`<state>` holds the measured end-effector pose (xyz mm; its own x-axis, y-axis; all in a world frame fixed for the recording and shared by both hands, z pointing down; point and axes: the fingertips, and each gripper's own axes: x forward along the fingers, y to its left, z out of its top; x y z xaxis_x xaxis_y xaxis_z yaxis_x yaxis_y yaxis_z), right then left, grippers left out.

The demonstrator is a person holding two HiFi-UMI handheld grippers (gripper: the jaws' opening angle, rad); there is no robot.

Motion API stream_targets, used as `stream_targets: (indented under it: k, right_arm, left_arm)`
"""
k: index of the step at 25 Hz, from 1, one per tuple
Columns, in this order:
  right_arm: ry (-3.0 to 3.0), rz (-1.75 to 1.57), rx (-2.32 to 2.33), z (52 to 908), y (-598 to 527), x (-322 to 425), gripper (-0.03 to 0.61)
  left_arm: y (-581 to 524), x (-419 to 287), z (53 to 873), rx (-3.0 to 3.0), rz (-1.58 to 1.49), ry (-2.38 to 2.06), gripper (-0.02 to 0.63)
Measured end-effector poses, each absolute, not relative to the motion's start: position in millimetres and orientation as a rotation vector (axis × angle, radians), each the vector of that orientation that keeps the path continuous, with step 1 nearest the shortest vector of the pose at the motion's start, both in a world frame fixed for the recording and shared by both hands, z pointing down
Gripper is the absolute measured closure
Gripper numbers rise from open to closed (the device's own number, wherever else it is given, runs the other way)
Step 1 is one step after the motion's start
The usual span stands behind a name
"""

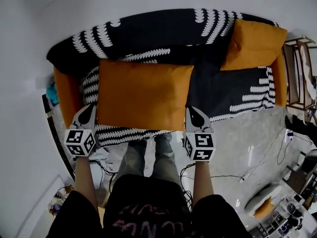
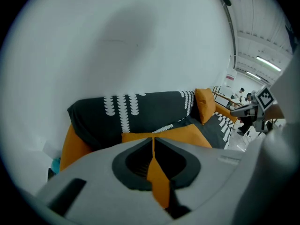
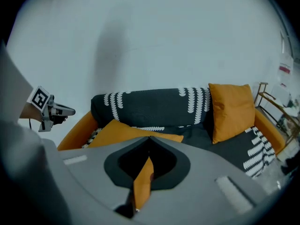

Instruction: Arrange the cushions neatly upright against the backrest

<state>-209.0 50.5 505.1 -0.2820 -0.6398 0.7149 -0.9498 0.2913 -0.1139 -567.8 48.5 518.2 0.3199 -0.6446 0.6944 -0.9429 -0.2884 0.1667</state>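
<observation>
Left claw (image 1: 90,107) and right claw (image 1: 192,110) each clamp the flat orange cushion (image 1: 143,94).

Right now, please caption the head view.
The left hand-held gripper and right hand-held gripper grip corners of one orange cushion.

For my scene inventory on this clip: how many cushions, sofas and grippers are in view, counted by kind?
Orange cushions: 2 (large cushion flat over the seat, smaller cushion upright against the backrest)
Sofas: 1 (sofa)
Grippers: 2 (left gripper and right gripper, each shut on a near corner of the large cushion)
Total: 5
</observation>
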Motion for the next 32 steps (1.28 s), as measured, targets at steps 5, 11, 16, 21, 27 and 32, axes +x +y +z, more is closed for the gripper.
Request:
stream_targets:
  k: [5, 11, 16, 21, 27, 32]
  right_arm:
    - [-1.968, 0.812, 1.421, 542, 54, -198, 0.542]
    - [-1.89, 0.928, 1.43, 604, 65, -192, 0.468]
    - [-1.845, 0.976, 1.419, 656, 70, -186, 0.393]
    - [-1.8, 1.022, 1.369, 704, 81, -170, 0.313]
    - [-1.821, 1.201, 1.345, 755, 81, -169, 0.225]
    - [-1.822, 1.277, 1.299, 781, 75, -164, 0.21]
  left_arm:
    - [45, -565, 558, 2.006, 0.724, -1.343, 0.589]
    - [40, -573, 617, 1.951, 0.744, -1.298, 0.533]
    - [39, -588, 670, 1.872, 0.765, -1.271, 0.435]
    - [43, -590, 710, 1.872, 0.796, -1.259, 0.372]
    - [43, -611, 747, 1.857, 0.792, -1.241, 0.249]
    - [37, -608, 774, 1.858, 0.917, -1.154, 0.213]
